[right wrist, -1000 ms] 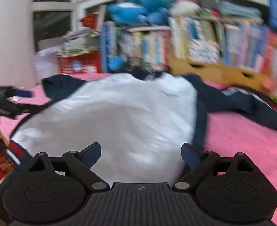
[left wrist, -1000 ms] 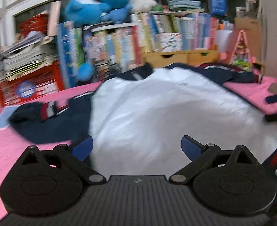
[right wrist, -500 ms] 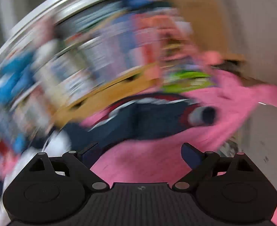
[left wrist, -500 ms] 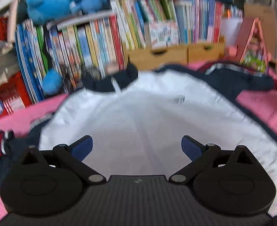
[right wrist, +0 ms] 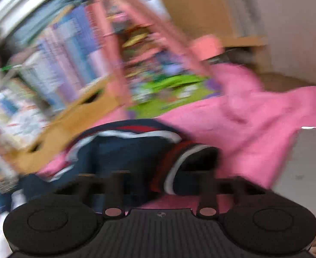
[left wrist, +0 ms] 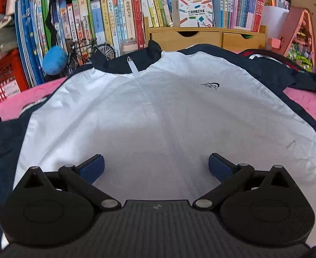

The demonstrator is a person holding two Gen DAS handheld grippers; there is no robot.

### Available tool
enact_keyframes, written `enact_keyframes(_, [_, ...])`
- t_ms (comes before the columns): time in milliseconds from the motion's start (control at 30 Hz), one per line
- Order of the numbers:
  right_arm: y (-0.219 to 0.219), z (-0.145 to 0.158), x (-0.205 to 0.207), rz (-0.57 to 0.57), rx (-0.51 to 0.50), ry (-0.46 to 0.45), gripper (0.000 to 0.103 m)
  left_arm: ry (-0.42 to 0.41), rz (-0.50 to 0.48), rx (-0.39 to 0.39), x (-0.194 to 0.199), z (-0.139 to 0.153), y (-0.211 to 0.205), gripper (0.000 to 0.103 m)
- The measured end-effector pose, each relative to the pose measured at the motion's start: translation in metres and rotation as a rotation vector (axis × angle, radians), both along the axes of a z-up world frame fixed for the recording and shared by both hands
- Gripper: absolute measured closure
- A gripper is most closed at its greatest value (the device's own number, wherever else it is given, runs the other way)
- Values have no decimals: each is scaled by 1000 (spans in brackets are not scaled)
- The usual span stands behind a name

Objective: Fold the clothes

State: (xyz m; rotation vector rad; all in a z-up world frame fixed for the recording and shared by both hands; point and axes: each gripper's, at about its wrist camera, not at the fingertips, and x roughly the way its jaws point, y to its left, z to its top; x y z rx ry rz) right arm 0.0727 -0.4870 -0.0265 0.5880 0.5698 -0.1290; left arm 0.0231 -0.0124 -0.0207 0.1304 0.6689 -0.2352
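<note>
Wooden drawer box (left wrist: 207, 37) carries books (left wrist: 239, 4) behind the jacket (left wrist: 158, 111).

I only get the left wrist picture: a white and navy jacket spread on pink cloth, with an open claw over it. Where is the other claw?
Observer: The right claw is over the end of the jacket's navy sleeve, right by its cuff.
Operator: What does that cuff look like close up?
Observer: It has red and white bands around a dark opening that faces the camera.
Operator: Has the claw grabbed it?
Observer: I cannot tell. The right wrist picture is badly blurred, and the claw's fingers are only a dark smear.
</note>
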Motion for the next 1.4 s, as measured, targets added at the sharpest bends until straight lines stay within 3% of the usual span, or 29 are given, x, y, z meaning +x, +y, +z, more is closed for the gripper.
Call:
enact_keyframes(100, [11,30,-6,28,-152,-50,87,6,4,-8,1,0,0,0])
enact_keyframes(267, [28,98,-31,-107,-639,-156,90,5,8,-4,1,1,-1,0])
enact_keyframes(400, [11,118,-36,-245,-926,-127,90,7,9,-5,2,1,-2,0])
enact_keyframes(467, [-3,114,-31,-276,-1007,-77,90,7,10,-5,2,1,-2,0])
enact_keyframes(567, [-29,102,-23,-265,-963,-1,87,9,12,-6,3,1,-2,0])
enact_keyframes(633, [-40,92,-23,-206,-811,17,75,9,13,-7,3,1,-2,0])
enact_keyframes(700, [-46,81,-30,-142,-624,0,31,11,13,-9,3,1,-2,0])
enact_keyframes(833, [-53,49,-33,-107,-343,39,28,12,15,-11,3,1,-2,0])
enact_keyframes(1067, [-73,-7,-11,-205,-121,122,28,13,10,-11,3,1,1,0])
enact_keyframes(1167, [-70,-19,2,-219,-99,103,33,14,9,-12,3,1,2,0])
enact_keyframes(1233, [-65,-15,6,-246,-164,116,79,15,8,-12,4,1,3,0])
enact_keyframes(1267, [-62,-10,6,-260,-191,107,91,15,8,-13,4,1,4,0])
enact_keyframes(1333, [-56,6,2,-290,-257,53,93,16,4,-13,5,1,5,0])
enact_keyframes(1400, [-44,15,0,-301,-413,18,93,18,-2,-14,5,1,7,0])
